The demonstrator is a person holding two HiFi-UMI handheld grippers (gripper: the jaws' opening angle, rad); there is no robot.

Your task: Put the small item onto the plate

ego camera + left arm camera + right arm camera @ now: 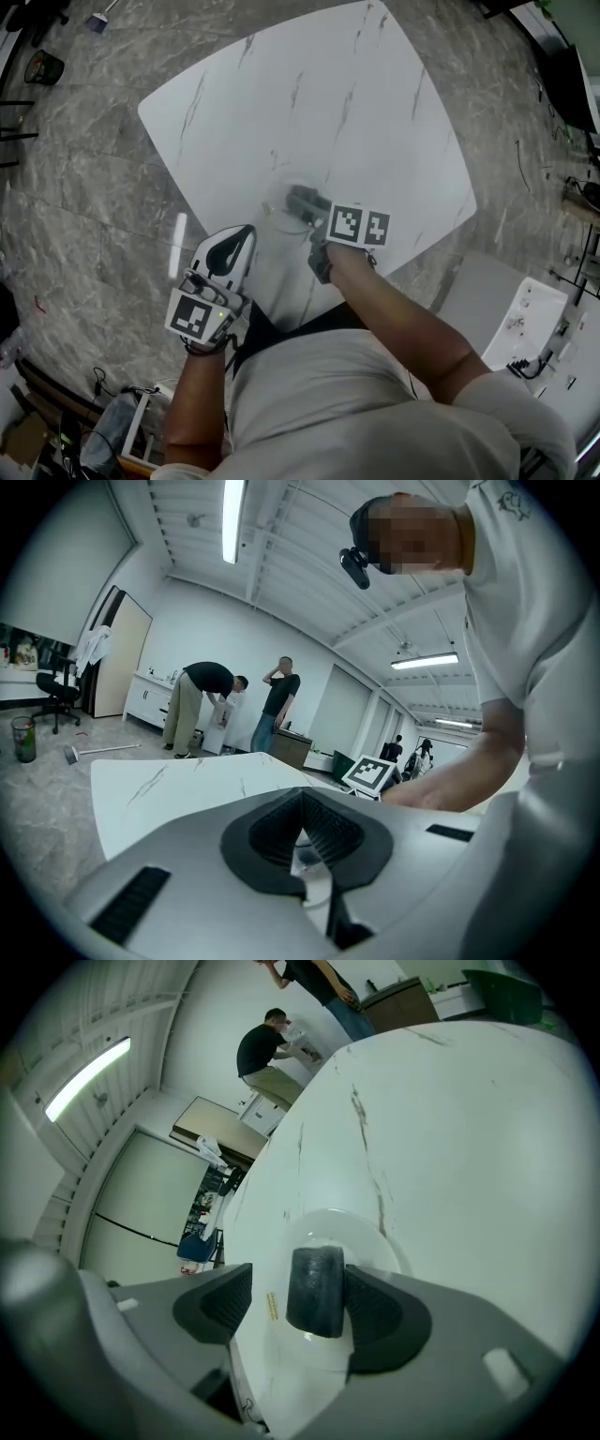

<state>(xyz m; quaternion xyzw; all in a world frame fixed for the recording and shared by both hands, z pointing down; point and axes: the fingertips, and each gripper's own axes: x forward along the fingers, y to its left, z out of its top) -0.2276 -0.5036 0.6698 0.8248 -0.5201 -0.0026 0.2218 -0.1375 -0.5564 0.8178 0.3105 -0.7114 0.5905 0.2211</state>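
Note:
A small dark block (316, 1290) lies on a clear, round plate (328, 1221) near the front edge of the white marble table (356, 112). My right gripper (298, 1288) stands open around the block: the left pad is well apart from it and the right pad is close beside it. In the head view the block (305, 202) and plate (279, 214) sit just ahead of the right gripper (314, 217). My left gripper (234, 246) hangs off the table's front-left edge, away from the plate. Its jaws (302, 841) are together with nothing between them.
The table's front corner is right under my hands, with grey stone floor around it. A white cabinet (525, 309) stands on the floor at the right. Two people (202, 705) stand far back in the room by a counter.

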